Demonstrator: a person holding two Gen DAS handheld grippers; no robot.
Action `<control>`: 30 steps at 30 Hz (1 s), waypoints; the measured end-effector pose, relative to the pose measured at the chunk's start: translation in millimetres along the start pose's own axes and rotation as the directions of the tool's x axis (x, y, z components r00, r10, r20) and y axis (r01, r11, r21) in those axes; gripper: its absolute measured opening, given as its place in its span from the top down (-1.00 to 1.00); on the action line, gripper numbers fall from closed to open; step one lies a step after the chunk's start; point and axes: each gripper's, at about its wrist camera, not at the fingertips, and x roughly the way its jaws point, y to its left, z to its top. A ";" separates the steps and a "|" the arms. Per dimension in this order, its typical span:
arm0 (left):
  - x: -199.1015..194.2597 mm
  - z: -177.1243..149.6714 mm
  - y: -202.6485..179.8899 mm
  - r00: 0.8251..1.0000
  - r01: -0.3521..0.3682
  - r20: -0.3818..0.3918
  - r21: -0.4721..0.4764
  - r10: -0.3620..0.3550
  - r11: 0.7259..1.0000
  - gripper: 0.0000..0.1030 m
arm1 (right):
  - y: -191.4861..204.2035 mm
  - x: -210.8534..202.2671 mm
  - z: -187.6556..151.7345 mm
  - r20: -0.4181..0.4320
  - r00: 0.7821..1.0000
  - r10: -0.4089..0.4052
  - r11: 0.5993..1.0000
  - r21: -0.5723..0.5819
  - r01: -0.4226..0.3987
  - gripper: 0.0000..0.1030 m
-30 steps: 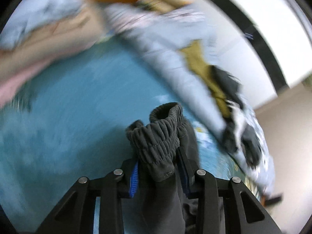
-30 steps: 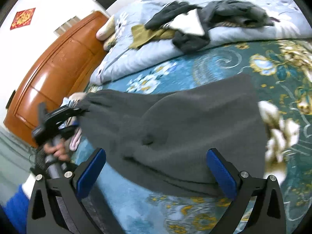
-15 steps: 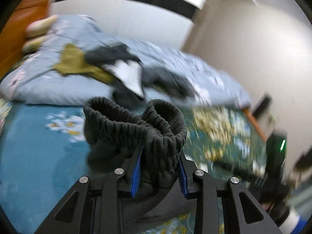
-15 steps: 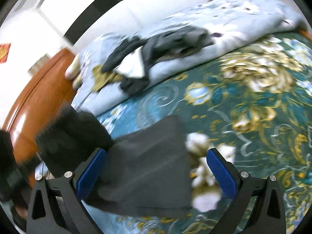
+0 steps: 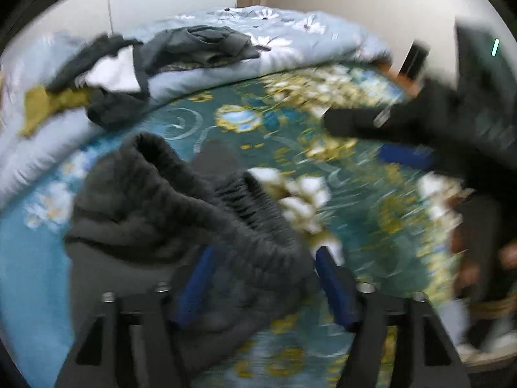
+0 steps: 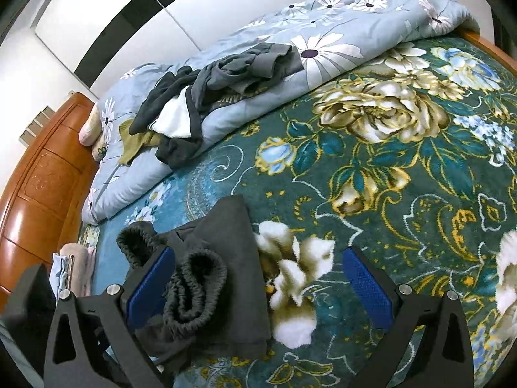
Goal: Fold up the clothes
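Dark grey sweatpants [image 6: 213,278] lie folded on the teal floral bedspread [image 6: 404,168], with the ribbed elastic waistband [image 6: 194,287] bunched on top. In the left wrist view the waistband [image 5: 245,223] sits between my left gripper's [image 5: 261,278] blue pads, which stand apart and no longer pinch it. My right gripper [image 6: 258,284] is open and hovers over the pants' right edge; it also shows blurred in the left wrist view [image 5: 387,139].
A pile of unfolded clothes [image 6: 219,93] in grey, white and olive lies on the light blue flowered quilt [image 6: 339,29] at the back. A wooden headboard [image 6: 38,174] stands at left, with folded pink and blue items [image 6: 74,271] near it.
My left gripper carried the waistband over the pants, folding them in half, then opened and let the waistband drop. The right gripper stayed open and moved in above the folded pants.
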 end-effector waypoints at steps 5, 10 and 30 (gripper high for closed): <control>-39.4 -16.6 35.5 0.990 0.122 0.077 -0.112 -0.114 0.986 -0.41 | 11.4 -2.3 7.8 -0.004 1.000 0.014 0.998 -0.056 -0.014 -1.00; -75.1 -40.6 130.6 0.978 0.091 0.208 -0.479 0.012 0.873 -0.41 | 39.1 3.7 8.5 -0.049 0.997 0.057 0.987 -0.146 -0.064 -1.00; -47.3 -90.4 199.0 0.996 0.038 0.086 -0.737 0.037 0.675 -0.42 | 150.4 96.3 -13.8 -0.349 0.927 0.134 0.910 -0.326 -0.254 -0.99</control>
